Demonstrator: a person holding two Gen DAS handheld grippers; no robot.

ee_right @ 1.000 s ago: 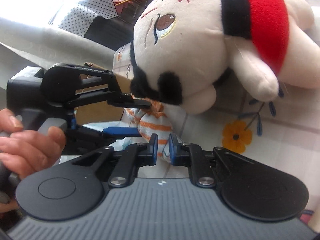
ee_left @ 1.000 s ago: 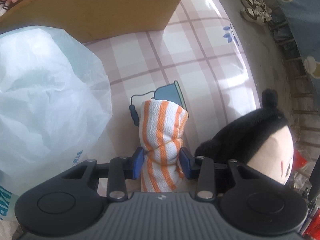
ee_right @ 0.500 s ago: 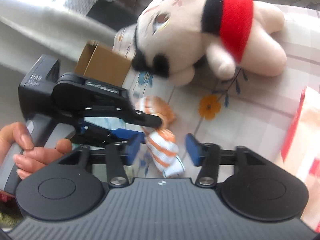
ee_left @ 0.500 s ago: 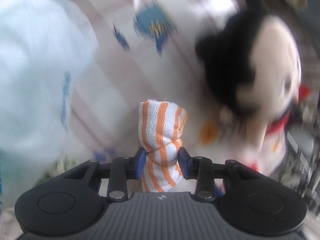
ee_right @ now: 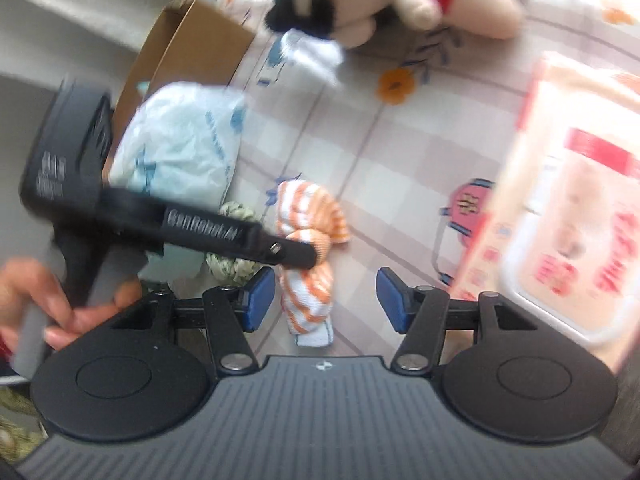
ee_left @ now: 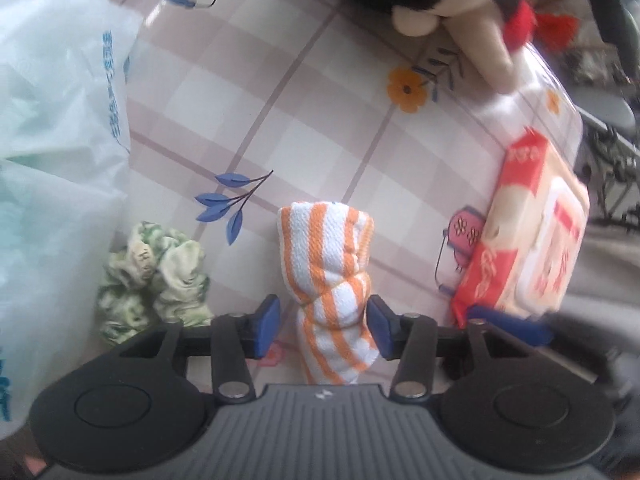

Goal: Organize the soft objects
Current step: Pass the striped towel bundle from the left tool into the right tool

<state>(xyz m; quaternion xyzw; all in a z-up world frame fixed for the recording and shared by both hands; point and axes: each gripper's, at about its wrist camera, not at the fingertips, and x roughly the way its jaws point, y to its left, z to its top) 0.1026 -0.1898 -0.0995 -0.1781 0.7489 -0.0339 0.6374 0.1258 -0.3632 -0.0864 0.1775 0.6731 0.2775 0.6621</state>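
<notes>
Worktop (ee_left: 320, 92): wearing checked, flower-printed cloth.
Left claw (ee_left: 323, 322): sitting released around one striped towel (ee_left: 330, 280).
Right claw (ee_right: 326, 300): hanging released, empty.
Ahead: one plush doll (ee_left: 452, 4) lying.
Left: one plastic bag (ee_left: 52, 160) bulging.

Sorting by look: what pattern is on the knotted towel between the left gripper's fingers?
Orange and white stripes on the towel, clearest in the left wrist view.
</notes>
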